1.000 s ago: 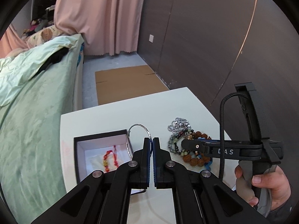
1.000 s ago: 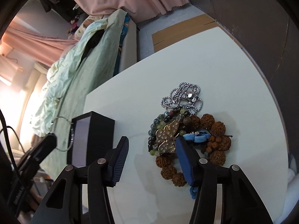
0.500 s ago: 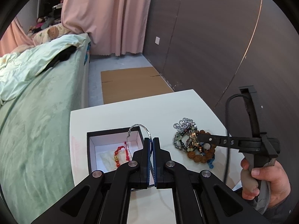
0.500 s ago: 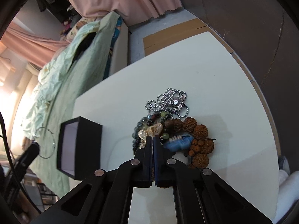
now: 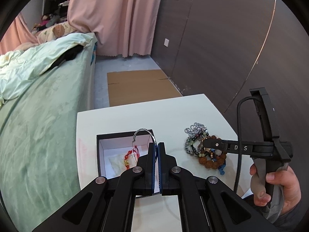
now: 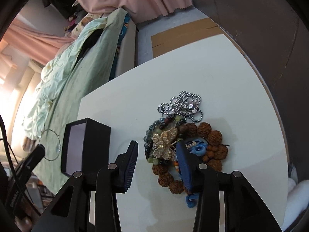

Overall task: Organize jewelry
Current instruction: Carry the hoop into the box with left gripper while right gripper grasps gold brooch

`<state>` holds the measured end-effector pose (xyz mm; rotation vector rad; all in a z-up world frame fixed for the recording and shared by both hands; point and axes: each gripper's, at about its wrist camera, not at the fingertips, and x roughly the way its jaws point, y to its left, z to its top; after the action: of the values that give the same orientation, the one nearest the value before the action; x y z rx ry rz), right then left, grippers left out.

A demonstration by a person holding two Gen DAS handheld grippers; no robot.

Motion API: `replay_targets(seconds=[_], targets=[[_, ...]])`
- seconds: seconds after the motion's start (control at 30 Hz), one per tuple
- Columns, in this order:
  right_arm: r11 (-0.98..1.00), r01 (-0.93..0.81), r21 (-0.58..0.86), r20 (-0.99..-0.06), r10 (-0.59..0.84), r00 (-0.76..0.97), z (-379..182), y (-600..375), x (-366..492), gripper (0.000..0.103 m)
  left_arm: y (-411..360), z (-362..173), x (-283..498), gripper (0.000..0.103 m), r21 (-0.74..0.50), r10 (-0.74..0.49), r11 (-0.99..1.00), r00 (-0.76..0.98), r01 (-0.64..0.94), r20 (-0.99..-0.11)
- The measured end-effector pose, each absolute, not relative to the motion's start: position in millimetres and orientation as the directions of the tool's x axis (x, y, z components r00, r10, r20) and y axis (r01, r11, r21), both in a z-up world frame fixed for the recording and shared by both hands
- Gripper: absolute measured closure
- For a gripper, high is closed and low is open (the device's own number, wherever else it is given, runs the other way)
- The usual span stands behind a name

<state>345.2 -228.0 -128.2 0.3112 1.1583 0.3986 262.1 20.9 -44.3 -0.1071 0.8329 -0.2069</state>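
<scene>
Left wrist view: white table (image 5: 135, 116) carries a black box (image 5: 123, 135) at 9 o'clock of the jewelry pile (image 5: 204, 150). Left gripper (image 5: 156, 147), jaws pressed together, pinches a silver hoop (image 5: 143, 130) above the box. Right gripper (image 6: 157, 150), jaws just reopened, straddles the gold butterfly (image 6: 165, 143), not pressing it.

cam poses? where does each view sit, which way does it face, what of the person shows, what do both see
Left wrist: on the left hand-held gripper, facing down-forward at the black box; shut on the silver hoop. The right hand shows.
Right wrist: on the right hand-held gripper, facing down at the jewelry pile; its jaws have just been opening, gold butterfly between them. No hand clearly visible.
Shared: white table, box, hoop, pile, bed.
</scene>
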Motion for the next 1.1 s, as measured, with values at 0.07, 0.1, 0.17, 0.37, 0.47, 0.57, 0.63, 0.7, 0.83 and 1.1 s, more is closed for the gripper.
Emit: replay_targets(seconds=[0.07, 0.1, 0.17, 0.37, 0.47, 0.57, 0.63, 0.7, 0.83, 1.1], targets=[[0.896, -0.142, 0.421, -0.83, 0.444, 0.338, -132, -224, 347, 0.061, 22, -45, 262, 0.101, -0.175, -0.223, 0.975, 0.655, 0.139, -0.722], [0.901, -0.145, 0.408, -0.837, 0.433, 0.335, -133, -222, 349, 0.061, 23, -45, 261, 0.101, -0.177, -0.224, 0.974, 0.655, 0.138, -0.722], [0.914, -0.152, 0.375, -0.85, 0.405, 0.337, -134, -218, 350, 0.061, 26, -46, 261, 0.101, -0.182, -0.226, 0.974, 0.655, 0.135, -0.721], [0.943, -0.161, 0.29, -0.873, 0.33, 0.36, -132, -210, 348, 0.082, 31, -49, 260, 0.101, -0.196, -0.232, 0.972, 0.653, 0.129, -0.721], [0.931, -0.156, 0.33, -0.853, 0.365, 0.373, -125, -218, 347, 0.084, 32, -51, 260, 0.101, -0.196, -0.233, 0.972, 0.65, 0.131, -0.723], [0.906, -0.139, 0.4, -0.826, 0.422, 0.372, -122, -230, 344, 0.084, 31, -54, 261, 0.101, -0.197, -0.236, 0.971, 0.645, 0.133, -0.727], [0.89, -0.13, 0.436, -0.808, 0.451, 0.379, -119, -237, 342, 0.084, 32, -55, 261, 0.101, -0.201, -0.239, 0.971, 0.642, 0.133, -0.729], [0.868, -0.137, 0.478, -0.783, 0.491, 0.382, -116, -242, 339, 0.084, 33, -58, 263, 0.101, -0.205, -0.242, 0.97, 0.636, 0.132, -0.733], [0.816, -0.163, 0.554, -0.721, 0.569, 0.395, -105, -244, 334, 0.084, 33, -64, 268, 0.101, -0.218, -0.251, 0.967, 0.615, 0.129, -0.748], [0.703, -0.262, 0.661, -0.602, 0.706, 0.373, -88, -213, 327, 0.084, 45, -73, 277, 0.086, -0.236, -0.229, 0.97, 0.581, 0.064, -0.781]])
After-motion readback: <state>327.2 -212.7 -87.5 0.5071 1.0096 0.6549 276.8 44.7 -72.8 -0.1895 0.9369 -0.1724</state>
